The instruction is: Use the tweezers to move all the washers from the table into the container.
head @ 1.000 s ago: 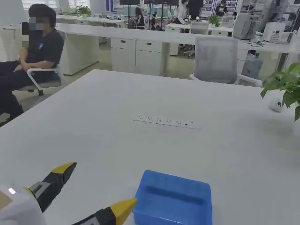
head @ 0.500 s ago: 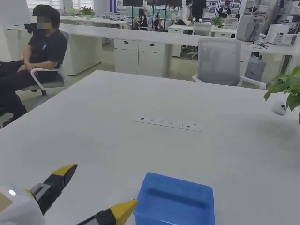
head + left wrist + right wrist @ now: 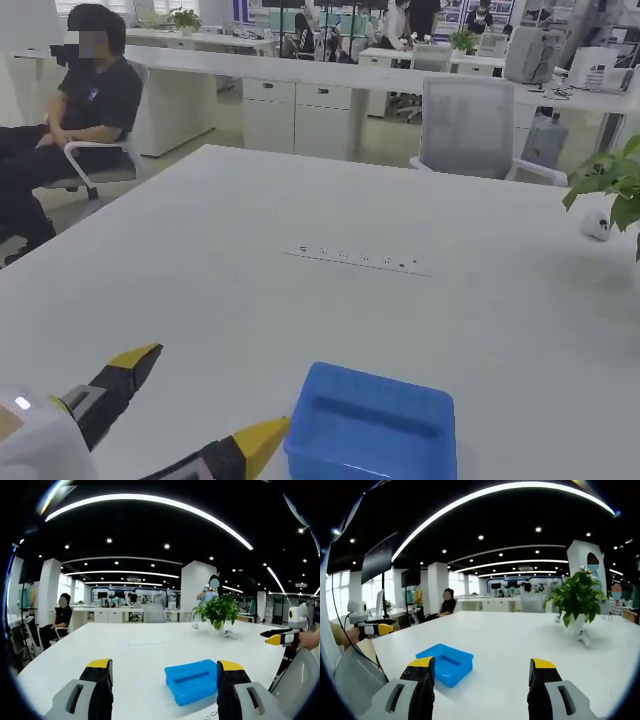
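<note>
1. We find the left tool (image 3: 200,400) at the lower left of the head view, its two yellow-tipped jaws spread wide above the white counter (image 3: 200,250).
2. In the left gripper view the same tool (image 3: 164,666) stands equally wide open. Between its jaws we see the counter (image 3: 140,650) and the blue container (image 3: 192,680).
3. The container (image 3: 370,462) sits on the counter just beside the left tool's right jaw tip in the head view. We cannot tell whether the two touch.
4. A few small washers (image 3: 211,714) lie on the counter in front of the container, close to the left tool's right jaw.
5. The right tool (image 3: 481,663) is also spread wide over the counter (image 3: 520,635). The container (image 3: 445,662) lies ahead of its left jaw, apart from it.
6. Each tool appears in the other's view: the right tool (image 3: 272,636) at the far right edge and the left tool (image 3: 382,626) at the far left. They are well apart.
7. A potted plant (image 3: 577,597) stands on the far part of the counter.
8. A person (image 3: 90,100) sits in a chair beyond the counter's left edge.
</note>
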{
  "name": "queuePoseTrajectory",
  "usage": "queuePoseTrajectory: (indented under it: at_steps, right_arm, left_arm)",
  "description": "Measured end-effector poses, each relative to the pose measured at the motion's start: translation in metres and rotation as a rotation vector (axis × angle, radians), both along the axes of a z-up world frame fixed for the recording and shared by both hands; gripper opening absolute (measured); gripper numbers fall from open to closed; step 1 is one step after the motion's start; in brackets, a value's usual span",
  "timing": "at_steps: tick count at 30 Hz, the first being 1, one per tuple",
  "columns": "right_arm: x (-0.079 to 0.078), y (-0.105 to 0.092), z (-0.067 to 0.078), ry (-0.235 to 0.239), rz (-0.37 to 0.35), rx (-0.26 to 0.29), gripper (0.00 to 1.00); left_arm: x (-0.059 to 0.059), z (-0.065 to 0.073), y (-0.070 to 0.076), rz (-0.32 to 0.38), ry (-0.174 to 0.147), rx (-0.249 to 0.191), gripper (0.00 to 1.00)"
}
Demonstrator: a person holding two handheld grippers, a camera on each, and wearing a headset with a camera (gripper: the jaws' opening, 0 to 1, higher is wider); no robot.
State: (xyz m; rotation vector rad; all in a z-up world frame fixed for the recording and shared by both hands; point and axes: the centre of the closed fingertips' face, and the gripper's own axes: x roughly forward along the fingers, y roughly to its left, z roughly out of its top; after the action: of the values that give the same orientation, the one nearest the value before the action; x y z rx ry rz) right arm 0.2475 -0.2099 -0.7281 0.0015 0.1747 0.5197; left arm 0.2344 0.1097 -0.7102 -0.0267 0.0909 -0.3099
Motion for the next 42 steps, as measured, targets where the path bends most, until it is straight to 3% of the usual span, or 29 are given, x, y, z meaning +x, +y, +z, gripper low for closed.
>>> queuePoseTrajectory:
  at_steps: [27,32,42]
  right_arm:
    - [-0.0007,0.0022,0.0007,-0.001,-0.001,-0.008,0.75]
    - [-0.0017,0.0038,0.0011,-0.002,0.000,-0.011,0.75]
    - [-0.0016,0.0042,-0.0023,0.011,0.006,-0.015,0.75]
  left_arm:
    - [-0.0008,-0.0029,-0.0027,-0.014,0.015,0.014,0.87]
    - [-0.0013,-0.0038,-0.0054,-0.025,0.016,0.033,0.86]
    - [-0.0027,-0.0048,-0.0095,-0.045,0.029,0.024,0.85]
